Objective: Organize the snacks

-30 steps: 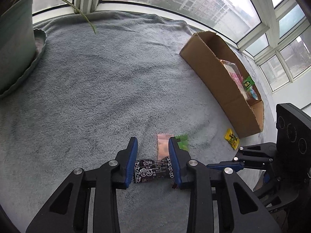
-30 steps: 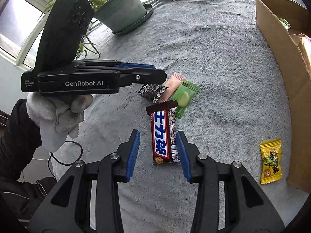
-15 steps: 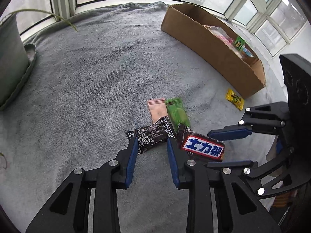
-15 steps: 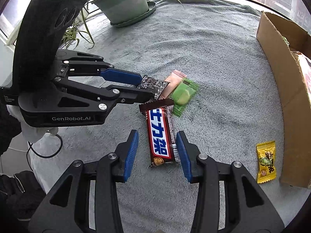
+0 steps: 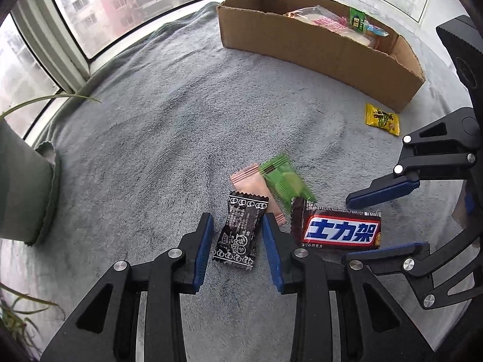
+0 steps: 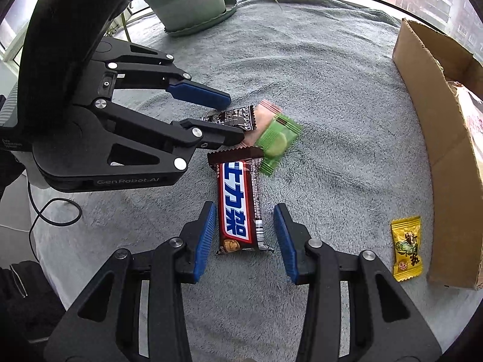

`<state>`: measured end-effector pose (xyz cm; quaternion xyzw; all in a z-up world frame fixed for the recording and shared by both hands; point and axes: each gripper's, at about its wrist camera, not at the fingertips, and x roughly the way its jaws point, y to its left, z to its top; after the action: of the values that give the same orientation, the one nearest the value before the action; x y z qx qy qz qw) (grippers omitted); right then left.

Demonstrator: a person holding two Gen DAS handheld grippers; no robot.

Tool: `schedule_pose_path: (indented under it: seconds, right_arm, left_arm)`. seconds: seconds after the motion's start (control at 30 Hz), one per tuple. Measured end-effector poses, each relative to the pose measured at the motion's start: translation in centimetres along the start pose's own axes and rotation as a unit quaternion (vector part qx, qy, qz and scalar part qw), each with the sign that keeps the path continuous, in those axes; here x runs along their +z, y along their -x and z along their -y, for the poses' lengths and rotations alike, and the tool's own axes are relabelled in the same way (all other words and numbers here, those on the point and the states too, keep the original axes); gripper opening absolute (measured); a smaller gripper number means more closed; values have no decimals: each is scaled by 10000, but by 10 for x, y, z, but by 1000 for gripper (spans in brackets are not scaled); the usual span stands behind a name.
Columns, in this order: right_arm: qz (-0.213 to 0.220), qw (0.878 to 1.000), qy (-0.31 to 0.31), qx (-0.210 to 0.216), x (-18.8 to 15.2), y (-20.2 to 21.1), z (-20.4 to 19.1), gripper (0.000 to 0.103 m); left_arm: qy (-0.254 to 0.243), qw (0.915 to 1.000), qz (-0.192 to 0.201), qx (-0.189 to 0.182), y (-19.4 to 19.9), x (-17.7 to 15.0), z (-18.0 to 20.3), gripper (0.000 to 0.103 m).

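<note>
Grippers straddle snacks for pickup: left gripper (image 5: 238, 238) opening, black candy wrapper (image 5: 240, 230) between; right gripper (image 6: 245, 238) apart around chocolate bar (image 6: 238, 205).

Soft window daylight; fisheye-warped edges

Open grey blanket (image 5: 169, 138) between plant pot (image 5: 21, 187) and cardboard box (image 5: 314, 48). Crowded around snack cluster (image 5: 271, 181): left gripper (image 6: 223, 117) and right gripper (image 5: 383, 220) close together. Yellow candy (image 6: 406, 249) just beside box wall.
</note>
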<state>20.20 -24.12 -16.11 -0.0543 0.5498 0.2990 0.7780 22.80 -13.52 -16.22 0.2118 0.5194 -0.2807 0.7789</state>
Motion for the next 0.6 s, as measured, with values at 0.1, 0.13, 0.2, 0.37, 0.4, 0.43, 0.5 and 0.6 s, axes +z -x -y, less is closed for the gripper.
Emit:
schedule_pose_path:
  seconds: [0.1, 0.13, 0.2, 0.37, 0.4, 0.43, 0.5, 0.6]
  right_arm:
    - [16, 10000, 2, 17, 1, -1, -1, 42]
    - [2, 10000, 35, 13, 1, -2, -2, 42]
    - [-13, 9999, 122, -60, 1, -4, -6, 42]
    - [-25, 9997, 222, -141, 3, -6, -11, 30]
    - [-20, 9997, 211, -134, 3, -6, -11, 30]
    - [-11, 9997, 201, -134, 3, -6, -10, 30]
    - [21, 9997, 173, -151, 1, -5, -10, 30]
    - [141, 9998, 71, -128, -3, 0, -10, 30]
  left_arm:
    - [158, 9998, 17, -105, -2, 1, -4, 32]
    - [226, 9996, 29, -149, -2, 0, -5, 32]
    - [350, 9992, 69, -194, -1, -5, -7, 32]
    - [545, 9983, 187, -107, 3, -13, -5, 25]
    - [603, 9979, 209, -97, 3, -14, -6, 25]
    - [655, 9975, 229, -98, 3, -15, -6, 25]
    - [759, 9967, 266, -70, 3, -16, -7, 25]
    - [970, 9947, 333, -95, 5, -20, -8, 25]
